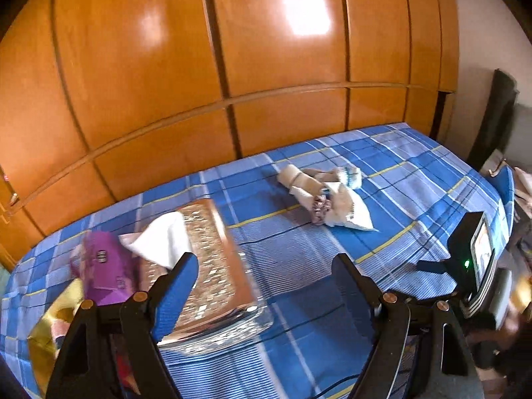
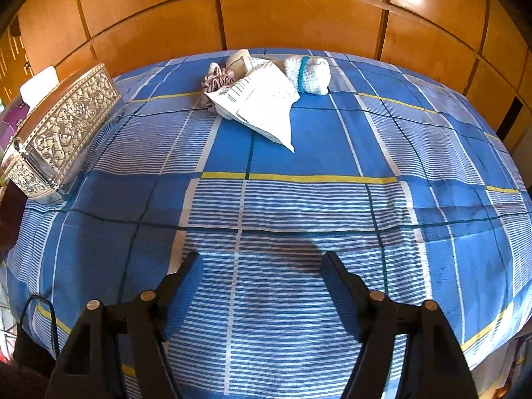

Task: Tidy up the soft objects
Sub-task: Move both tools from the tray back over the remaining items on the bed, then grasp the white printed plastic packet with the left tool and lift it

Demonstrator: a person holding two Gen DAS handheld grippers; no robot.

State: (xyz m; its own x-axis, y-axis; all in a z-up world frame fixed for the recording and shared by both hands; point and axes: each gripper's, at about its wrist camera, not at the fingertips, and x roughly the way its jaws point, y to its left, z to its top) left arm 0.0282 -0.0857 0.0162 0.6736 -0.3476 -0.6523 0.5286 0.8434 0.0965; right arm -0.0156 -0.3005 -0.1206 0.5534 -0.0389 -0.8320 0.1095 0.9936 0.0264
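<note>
A small heap of soft things lies on the blue checked bedspread (image 2: 299, 206) at the far side: a white printed pouch (image 2: 262, 104), a mauve scrunchie (image 2: 217, 79), a white and teal knitted piece (image 2: 309, 74) and a beige roll (image 2: 237, 60). The heap also shows in the left wrist view (image 1: 327, 196). An ornate silver tissue box (image 1: 212, 266) with a white tissue (image 1: 164, 242) sticking out sits at the left; it also shows in the right wrist view (image 2: 63, 133). My left gripper (image 1: 266, 266) is open, beside the box. My right gripper (image 2: 262, 266) is open and empty, well short of the heap.
A purple pack (image 1: 104, 271) and a yellow cloth (image 1: 53, 329) lie left of the tissue box. An orange wooden wardrobe (image 1: 199, 66) stands behind the bed. The other gripper's body with its lit screen (image 1: 478, 256) shows at the right edge.
</note>
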